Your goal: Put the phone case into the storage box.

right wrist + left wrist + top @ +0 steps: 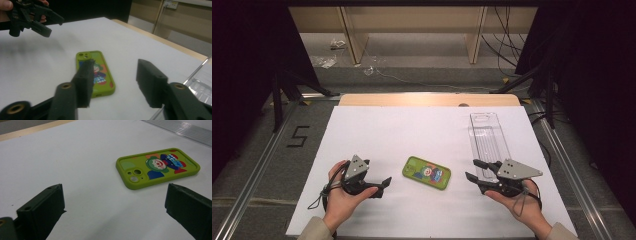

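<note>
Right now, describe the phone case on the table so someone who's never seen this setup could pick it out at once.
Find the white sheet covering the table. Near its middle, between the left gripper and the right gripper, lies the phone case, flat with camera cutouts showing. It is lime green with a cartoon clown print, unlike the clear plastic tray to its right.

- The phone case (426, 172) is lime green with a cartoon clown print in red, blue, white and darker green.
- My left tool (383, 183) and right tool (471, 169) are black, each topped with a grey plate.
- The worktop (412, 135) is white, with a pale wood edge.
- The tray (487, 140) is clear plastic.
</note>
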Tool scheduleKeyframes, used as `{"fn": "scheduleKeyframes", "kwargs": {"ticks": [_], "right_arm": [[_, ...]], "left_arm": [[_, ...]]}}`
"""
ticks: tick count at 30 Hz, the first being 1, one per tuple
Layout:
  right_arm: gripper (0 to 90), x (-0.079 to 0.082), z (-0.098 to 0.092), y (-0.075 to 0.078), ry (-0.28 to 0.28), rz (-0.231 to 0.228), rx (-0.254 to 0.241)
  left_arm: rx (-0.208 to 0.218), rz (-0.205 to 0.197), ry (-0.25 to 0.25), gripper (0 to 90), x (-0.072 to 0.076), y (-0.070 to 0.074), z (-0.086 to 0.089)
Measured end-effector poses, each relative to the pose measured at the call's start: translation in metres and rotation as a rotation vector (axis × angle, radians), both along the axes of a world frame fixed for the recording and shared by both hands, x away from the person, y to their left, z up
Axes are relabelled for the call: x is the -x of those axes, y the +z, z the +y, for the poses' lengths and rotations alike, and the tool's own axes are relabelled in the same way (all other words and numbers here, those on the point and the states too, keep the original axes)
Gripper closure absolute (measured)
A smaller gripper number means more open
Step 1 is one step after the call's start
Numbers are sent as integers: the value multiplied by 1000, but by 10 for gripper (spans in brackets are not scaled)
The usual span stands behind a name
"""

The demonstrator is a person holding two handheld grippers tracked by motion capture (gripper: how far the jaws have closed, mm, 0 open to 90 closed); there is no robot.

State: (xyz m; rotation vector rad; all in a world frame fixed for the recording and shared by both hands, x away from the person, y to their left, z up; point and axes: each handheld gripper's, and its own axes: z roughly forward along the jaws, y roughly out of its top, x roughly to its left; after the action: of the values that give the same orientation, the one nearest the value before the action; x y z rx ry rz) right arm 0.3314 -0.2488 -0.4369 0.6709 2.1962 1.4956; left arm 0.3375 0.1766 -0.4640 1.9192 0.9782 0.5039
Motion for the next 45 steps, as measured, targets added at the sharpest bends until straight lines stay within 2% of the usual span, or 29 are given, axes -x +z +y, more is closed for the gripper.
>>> {"fn": "scheduleKeyframes", "kwargs": {"ticks": [1,2,3,4,5,6,7,8,10,11,14,15,21,25,33,42,45], "right_arm": [[639,-2,6,0,2,11,12],[639,-2,6,0,2,11,12],[677,-4,8,0,1,14,23],[756,-7,14,-1,4,47,29],[756,-7,14,-1,4,47,29],[829,-10,19,-2,-10,70,50],[829,-10,19,-2,-10,70,50],[891,-14,26,-3,-17,92,73],[900,-16,29,-4,-25,102,80],[900,-19,37,-4,-37,122,98],[900,-23,46,-5,-47,133,121],[900,-26,54,-6,-58,144,145],[900,-37,71,-11,-90,174,201],[900,-50,83,-18,-104,194,246],[900,-71,96,-28,-144,241,296],[900,-81,104,-38,-173,268,365],[900,-81,105,-40,-180,277,370]], "left_arm": [[0,0,0,22,0,0,0],[1,0,0,22,0,0,0],[3,1,0,23,0,0,0],[3,1,0,24,0,0,0],[3,1,0,24,0,0,0],[4,1,0,25,0,0,0],[4,1,0,25,0,0,0],[1,1,-1,26,-1,-1,0],[2,2,1,27,-1,-1,0],[2,1,2,28,-1,0,0],[2,2,3,29,-1,-1,0],[2,4,4,30,-1,-1,0],[1,5,4,31,-1,-1,-1],[0,5,2,31,-1,-1,-1],[2,6,3,32,-1,-1,0],[1,8,4,32,-1,-1,0],[2,8,4,32,-1,-1,0]]}}
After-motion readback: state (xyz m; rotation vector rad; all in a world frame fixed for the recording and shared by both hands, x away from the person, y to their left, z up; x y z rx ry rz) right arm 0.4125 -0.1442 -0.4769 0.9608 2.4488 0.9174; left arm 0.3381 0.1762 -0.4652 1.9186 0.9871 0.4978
